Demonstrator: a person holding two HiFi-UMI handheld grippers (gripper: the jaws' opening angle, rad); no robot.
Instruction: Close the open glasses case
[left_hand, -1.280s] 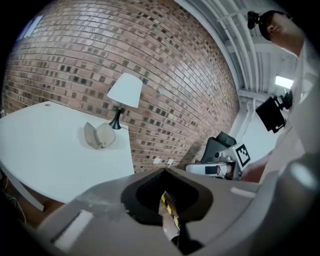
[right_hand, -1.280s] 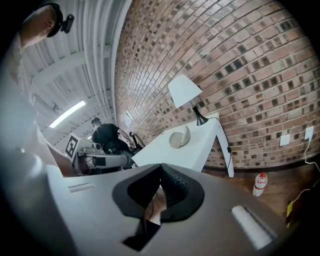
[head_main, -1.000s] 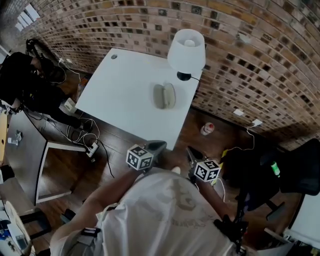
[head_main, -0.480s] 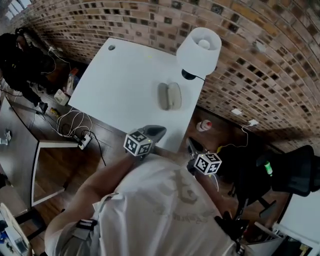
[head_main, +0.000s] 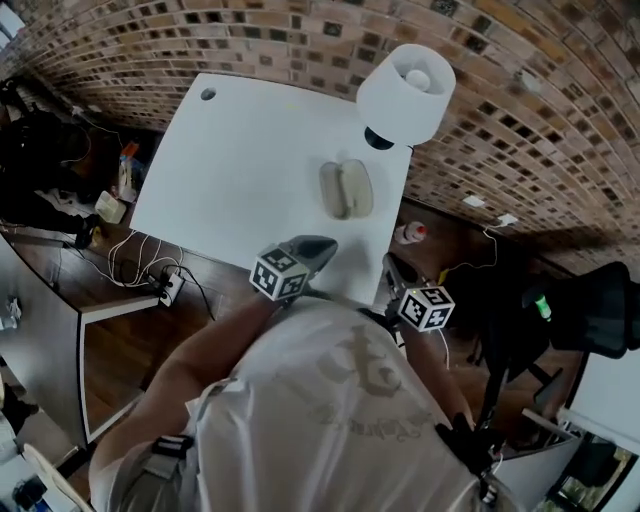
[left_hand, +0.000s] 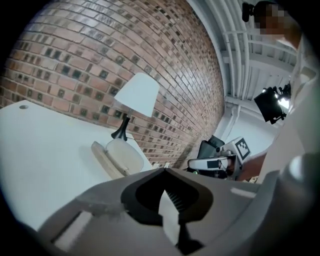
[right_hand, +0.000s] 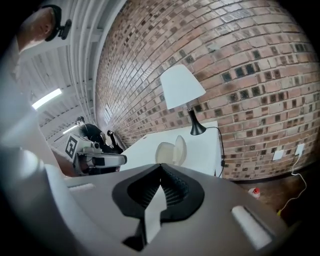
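Left hand-held gripper (left_hand: 164, 170): jaws clenched, tips meeting, nothing between them. It touches nothing.
Right hand-held gripper (right_hand: 161, 166): same state, jaws pressed together and empty.

Task item: the glasses case (head_main: 346, 189) lies open on the white counter (head_main: 240, 170), near the base of the lamp (head_main: 405, 92) and towards the counter's right edge. It is well apart from both grippers.

Head view: the left gripper's tip sits over the near edge of the counter. The right gripper is off the counter's near right corner, above the floor. Only this view shows the power strip (head_main: 170, 290) and its cables on the floor to the left.

Left gripper view: shows the case from low down with both halves spread. The right gripper and its marker cube show at the right.
Right gripper view: shows the case's lid standing up from the base. The left gripper shows at the left, and a small bottle (right_hand: 256, 191) stands on the floor by the brick wall.

Hidden or unclear: the person's light shirt (head_main: 340, 400) covers the lower head view and both hands. I cannot tell whether the case holds anything.
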